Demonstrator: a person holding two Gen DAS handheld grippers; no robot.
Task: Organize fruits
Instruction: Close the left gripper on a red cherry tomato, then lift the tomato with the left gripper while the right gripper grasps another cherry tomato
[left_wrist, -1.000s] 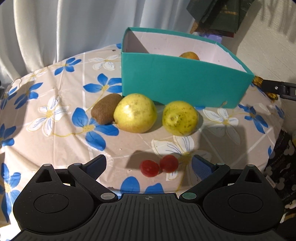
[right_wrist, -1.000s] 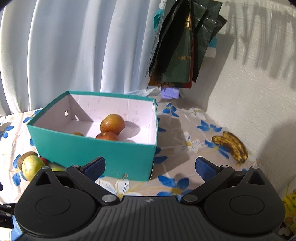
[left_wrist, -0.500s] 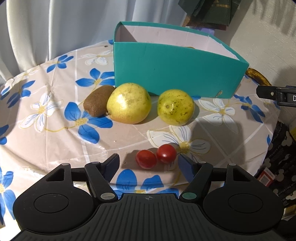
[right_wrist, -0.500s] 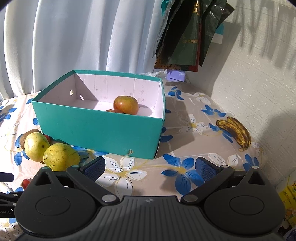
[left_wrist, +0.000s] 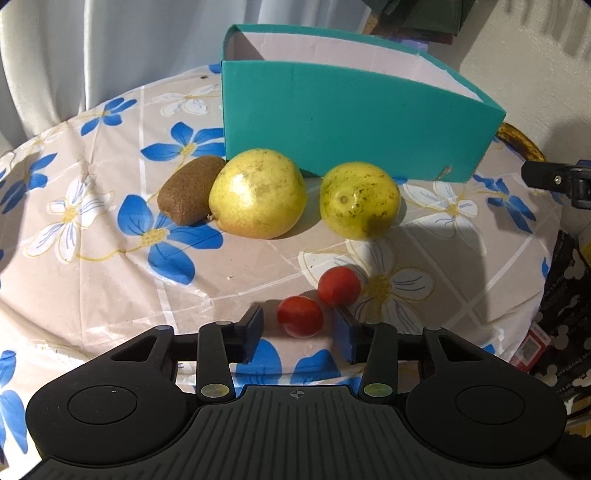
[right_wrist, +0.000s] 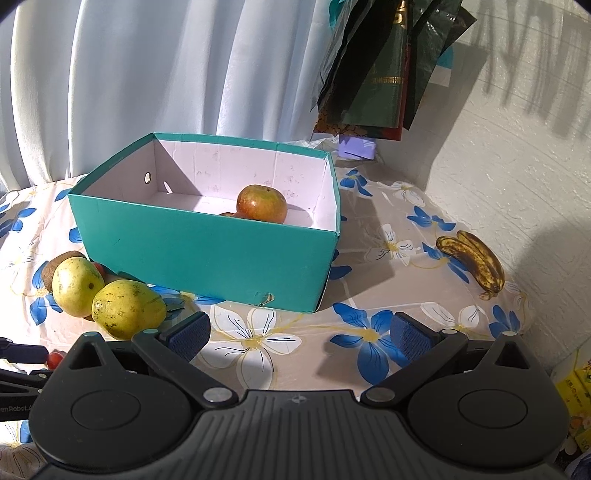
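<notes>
1. Fruits lie on a round table covered by a beige cloth with blue flowers (left_wrist: 92, 258), in front of and inside a teal cardboard box (left_wrist: 351, 122).
2. In the left wrist view, two small red tomatoes sit side by side near the table's front edge. The nearer tomato (left_wrist: 300, 316) lies between the blue pads of the left gripper (left_wrist: 301, 334); the farther tomato (left_wrist: 339, 286) is just beyond the right pad.
3. The left gripper's jaws are partly closed around the nearer tomato, with a small gap showing on each side, so they do not yet grip it.
4. Behind the tomatoes, a brown kiwi (left_wrist: 188, 194) touches a large yellow fruit (left_wrist: 258, 194). A second speckled yellow fruit (left_wrist: 360, 201) sits just to its right. All three are close to the box's front wall.
5. In the right wrist view, a red-orange apple (right_wrist: 261, 204) rests inside the box on its white floor.
6. Spotted bananas (right_wrist: 474, 262) lie on the cloth to the right of the box, well apart from it.
7. The right gripper (right_wrist: 299, 334) hovers over the cloth before the box, jaws spread wide and holding nothing.
</notes>
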